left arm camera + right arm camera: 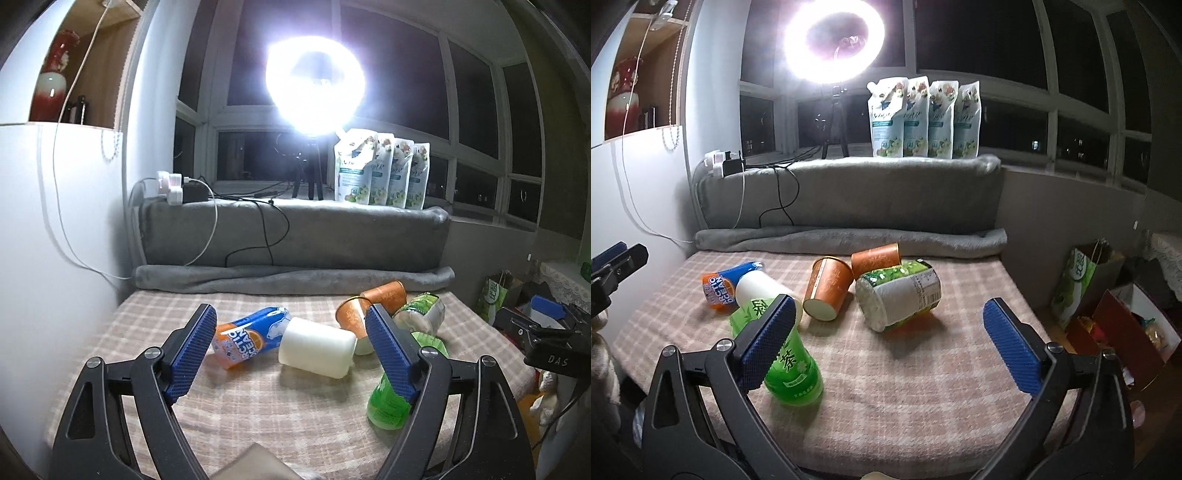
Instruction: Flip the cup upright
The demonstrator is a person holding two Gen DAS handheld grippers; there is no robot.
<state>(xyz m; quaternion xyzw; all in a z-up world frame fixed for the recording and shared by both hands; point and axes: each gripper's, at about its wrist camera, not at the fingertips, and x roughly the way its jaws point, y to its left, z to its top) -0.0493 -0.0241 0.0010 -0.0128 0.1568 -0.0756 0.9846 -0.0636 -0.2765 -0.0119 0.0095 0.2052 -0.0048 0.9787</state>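
six cups lie tipped over on the plaid-covered surface [923, 369], none upright. the blue and orange cup [727, 282] at the left reads "arctic ocean" on its side. touching it is a plain white cup [317, 346] on its side. just in front, a bright green cup [792, 363] printed with chinese characters lies with its base toward the near edge; the small print on it is too fine to read. two copper-orange cups with a pale leaf pattern lie together toward the back: the nearer orange cup [827, 288] shows its white base, the farther orange cup [875, 257] rests behind it. to their right lies a green and white cup [899, 293] with a barcode and a nutrition-type panel, too small to read.

the left hand-held gripper [291, 345] hangs released, jaws wide apart, framing the white cup without touching it. the right hand-held gripper [888, 339] is likewise spread open and holds nothing; its left finger sits in front of the green cup.

on the sill behind stand four refill pouches [923, 116] with unreadable script, beside a glaring ring light [834, 40]. the left wrist view shows "das" on the other gripper's body.
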